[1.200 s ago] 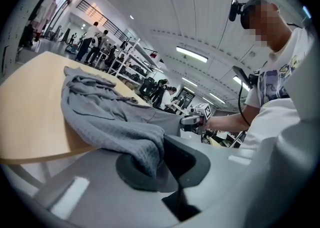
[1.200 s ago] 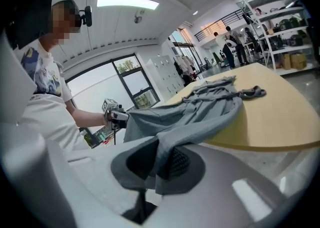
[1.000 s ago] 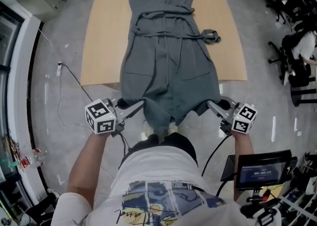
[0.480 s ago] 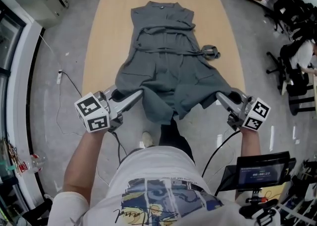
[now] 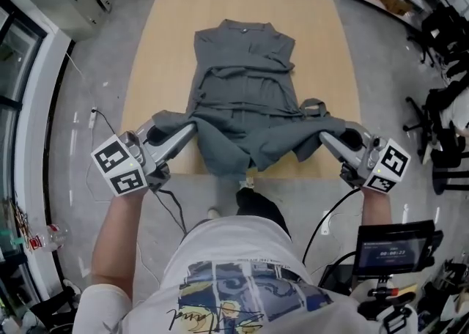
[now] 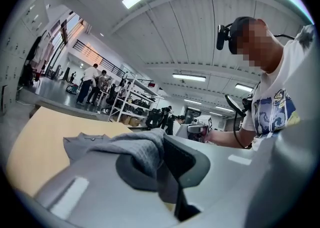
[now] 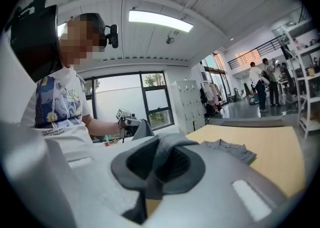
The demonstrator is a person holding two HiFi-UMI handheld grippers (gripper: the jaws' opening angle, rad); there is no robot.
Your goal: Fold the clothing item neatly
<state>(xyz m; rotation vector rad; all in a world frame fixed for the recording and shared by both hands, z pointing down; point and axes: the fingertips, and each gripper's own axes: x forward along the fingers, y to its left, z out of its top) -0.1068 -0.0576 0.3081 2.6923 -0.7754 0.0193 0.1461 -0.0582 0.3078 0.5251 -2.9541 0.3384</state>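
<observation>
Barely started, I'd say: the grey garment (image 5: 245, 83) lies mostly flat on the counter (image 5: 157, 54), collar at the far end, and only its bottom hem is lifted up over the near edge. No crease is laid down yet, so pretty much every fold is left to do. The left hand-held gripper (image 5: 189, 129) is clamped tight on one hem corner and the right hand-held gripper (image 5: 325, 138) on the other, with cloth pinched between both sets of jaws.

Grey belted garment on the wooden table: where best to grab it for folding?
Take the grey belted garment by its two bottom corners, from the wooden table's near edge: it lies lengthwise, collar farthest; left gripper and right gripper each pinch one corner.
</observation>
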